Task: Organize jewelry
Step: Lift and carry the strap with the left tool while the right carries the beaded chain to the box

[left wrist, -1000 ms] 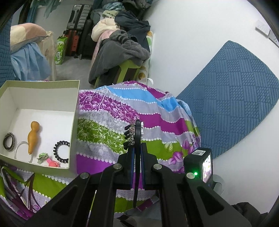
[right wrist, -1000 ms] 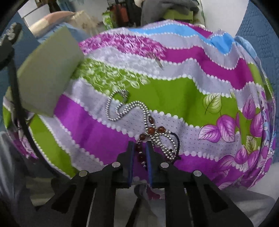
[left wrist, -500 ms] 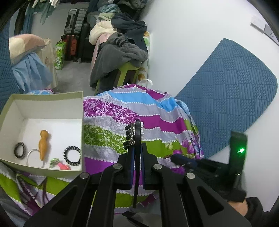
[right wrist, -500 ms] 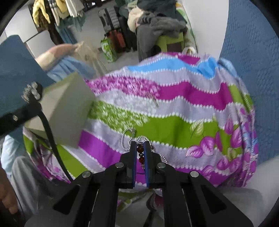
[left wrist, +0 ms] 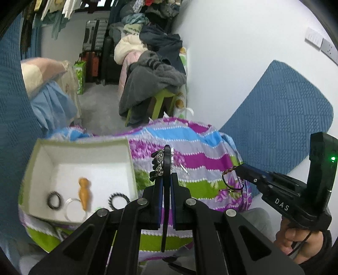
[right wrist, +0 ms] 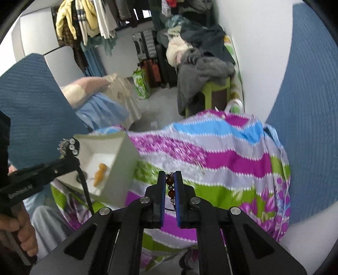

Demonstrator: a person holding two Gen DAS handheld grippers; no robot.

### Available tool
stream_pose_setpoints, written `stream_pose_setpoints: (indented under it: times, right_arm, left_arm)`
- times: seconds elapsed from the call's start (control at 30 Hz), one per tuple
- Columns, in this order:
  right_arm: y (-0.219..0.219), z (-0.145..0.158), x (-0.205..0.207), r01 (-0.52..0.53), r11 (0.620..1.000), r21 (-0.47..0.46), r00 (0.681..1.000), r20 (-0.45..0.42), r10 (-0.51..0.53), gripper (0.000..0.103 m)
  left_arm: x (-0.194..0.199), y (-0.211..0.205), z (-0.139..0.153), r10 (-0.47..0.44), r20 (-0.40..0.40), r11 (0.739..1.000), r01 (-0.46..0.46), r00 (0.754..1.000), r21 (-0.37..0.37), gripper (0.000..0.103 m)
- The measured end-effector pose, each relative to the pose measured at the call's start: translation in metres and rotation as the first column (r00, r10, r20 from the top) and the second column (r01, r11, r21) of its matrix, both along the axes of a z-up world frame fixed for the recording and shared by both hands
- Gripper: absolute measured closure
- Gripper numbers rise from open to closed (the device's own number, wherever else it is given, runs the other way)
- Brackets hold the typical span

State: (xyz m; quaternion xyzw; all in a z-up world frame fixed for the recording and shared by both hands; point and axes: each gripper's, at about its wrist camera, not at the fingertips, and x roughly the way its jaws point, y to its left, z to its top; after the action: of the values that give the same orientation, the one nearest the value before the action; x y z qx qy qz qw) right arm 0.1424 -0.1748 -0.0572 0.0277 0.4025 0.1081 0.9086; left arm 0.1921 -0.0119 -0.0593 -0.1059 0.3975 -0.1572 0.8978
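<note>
Right wrist view: right hand-held gripper [right wrist: 169, 179] angled downward, clamping a beaded bracelet [right wrist: 170, 186]; left one [left wrist: 165, 182] pinches a hair clip [left wrist: 166, 160].

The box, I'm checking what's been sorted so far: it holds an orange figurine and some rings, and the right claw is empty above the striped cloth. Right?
Not quite. The right claw is not empty: it is shut on a bead bracelet, as the right wrist view shows. The box does hold the orange figurine and rings, and the striped cloth lies below.

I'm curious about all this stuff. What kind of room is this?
Probably a bedroom or storage room at home: clothes heaped on a stool, suitcases against the wall, and jackets on a rack.
</note>
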Motion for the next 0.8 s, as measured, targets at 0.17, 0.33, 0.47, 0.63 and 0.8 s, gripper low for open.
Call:
stream_pose_setpoints:
  times: [0.17, 0.33, 0.47, 0.63, 0.8]
  right_arm:
    - [0.037, 0.027, 0.011, -0.048, 0.999, -0.004, 0.998, 0.049, 0.048, 0.097]
    - [0.067, 0.040, 0.024, -0.082, 0.997, 0.015, 0.994, 0.069, 0.081, 0.097]
    - [0.091, 0.043, 0.037, -0.114, 0.993, 0.025, 0.991, 0.070, 0.112, 0.097]
    - [0.118, 0.032, 0.052, -0.147, 0.989, 0.035, 0.988, 0.052, 0.145, 0.097]
    - [0.140, -0.001, 0.062, -0.169, 0.985, 0.044, 0.986, -0.005, 0.169, 0.097]
  left_arm:
    - [0.007, 0.023, 0.029, 0.008, 0.032, 0.999, -0.010, 0.999, 0.047, 0.099]
    - [0.012, 0.052, 0.046, 0.041, 0.044, 0.998, -0.043, 0.998, 0.055, 0.099]
    - [0.018, 0.076, 0.052, 0.069, 0.048, 0.995, -0.072, 0.996, 0.069, 0.099]
    - [0.029, 0.098, 0.043, 0.090, 0.044, 0.992, -0.093, 0.995, 0.079, 0.098]
    - [0.045, 0.109, 0.013, 0.077, 0.012, 0.993, -0.078, 0.997, 0.092, 0.098]
